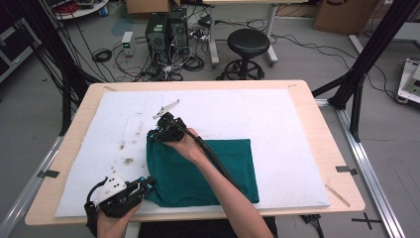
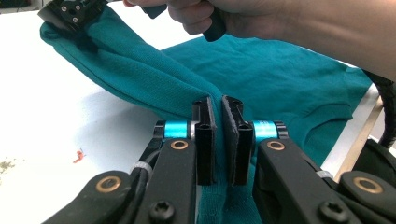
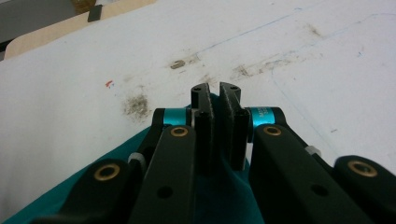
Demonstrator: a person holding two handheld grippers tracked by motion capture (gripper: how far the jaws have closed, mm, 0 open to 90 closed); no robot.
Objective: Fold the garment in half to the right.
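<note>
A teal cloth [image 1: 198, 171] lies folded on the white board [image 1: 277, 119] near the front. My left gripper [image 1: 147, 184] is shut on the cloth's near left corner at the front edge. In the left gripper view the teal cloth [image 2: 280, 74] runs between the closed jaws of the left gripper [image 2: 218, 105]. My right gripper [image 1: 157, 133] is shut on the far left corner and holds it slightly raised. In the right gripper view the teal cloth [image 3: 219, 196] is pinched in the right gripper [image 3: 215, 93] above the board.
Brown stains [image 1: 128, 161] mark the board left of the cloth. The wooden table [image 1: 341, 148] has tape marks near its right edge. On the floor behind stand a black stool [image 1: 247, 44], computer towers [image 1: 166, 29] and loose cables. Black frame legs [image 1: 361, 64] rise at the right.
</note>
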